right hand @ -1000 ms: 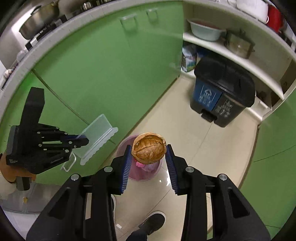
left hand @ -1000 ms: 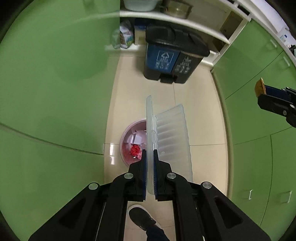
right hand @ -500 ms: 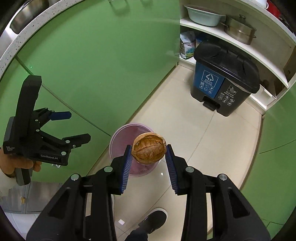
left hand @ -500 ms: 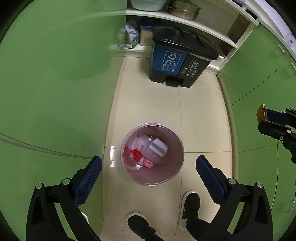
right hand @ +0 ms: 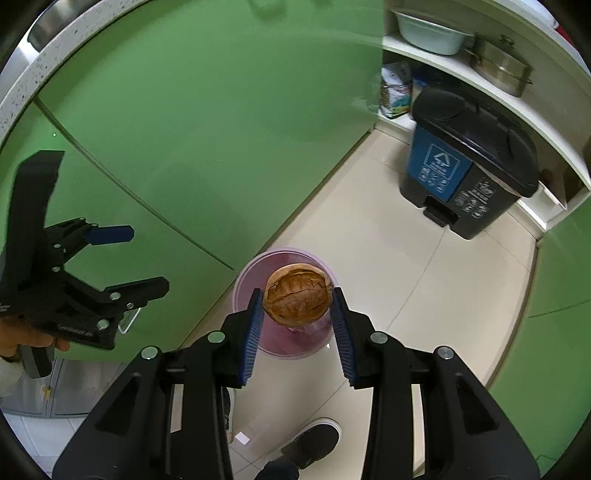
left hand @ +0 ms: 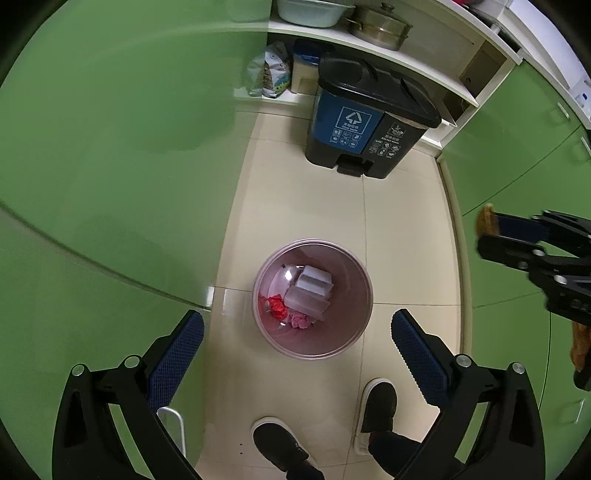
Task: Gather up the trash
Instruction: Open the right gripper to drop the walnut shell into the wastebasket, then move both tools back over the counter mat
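Black-lidded pedal bin (left hand: 369, 122) under a shelf with steel pot (left hand: 380, 26) and basin (left hand: 310, 11)

Tile floor (left hand: 402, 236): pink bin (left hand: 364, 314), pedal bin (left hand: 369, 122) (lid shut), shoes (left hand: 378, 402).

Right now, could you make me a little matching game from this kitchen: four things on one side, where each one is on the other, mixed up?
Things:
1. walnut shell
2. clear plastic tray
3. steel pot
4. black and blue pedal bin

Places:
A. on the white shelf
B. on the floor under the shelf
C. in the pink bin
D. between the right gripper's pads

Pairs: 1-D, 2-C, 3-A, 4-B
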